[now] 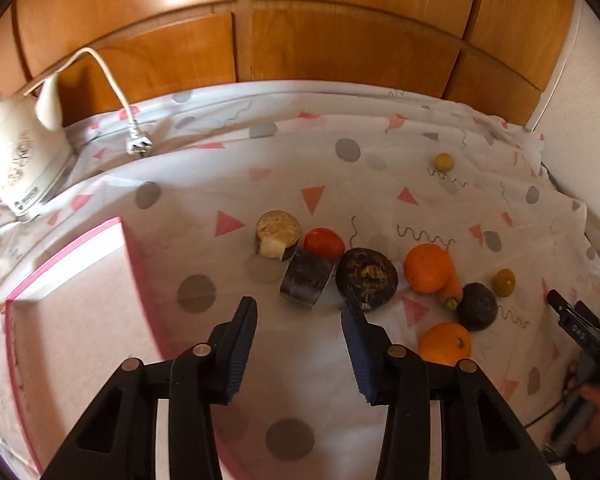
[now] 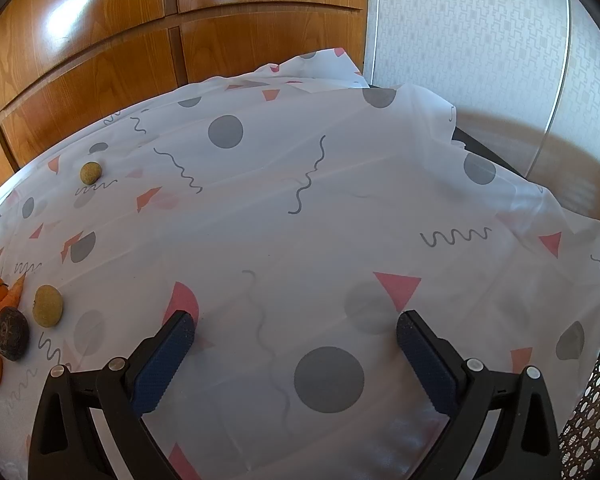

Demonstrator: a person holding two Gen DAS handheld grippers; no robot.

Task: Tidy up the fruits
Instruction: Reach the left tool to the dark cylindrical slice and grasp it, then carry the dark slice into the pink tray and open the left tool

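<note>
we hold left gripper [image 1: 298,314] jaws apart, empty, near dark cut piece [image 1: 307,278] | right gripper [image 2: 296,332] released over tablecloth [image 2: 300,220] | oranges [image 1: 427,268] right

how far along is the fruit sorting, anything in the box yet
Barely begun. What shows of the pink-edged box holds no produce. Both oranges, the tomato, the carrot and the dark pieces lie loose on the tablecloth. The left hand-held gripper holds nothing, aimed near the dark cut piece. The right hand-held gripper is open over bare cloth.
</note>
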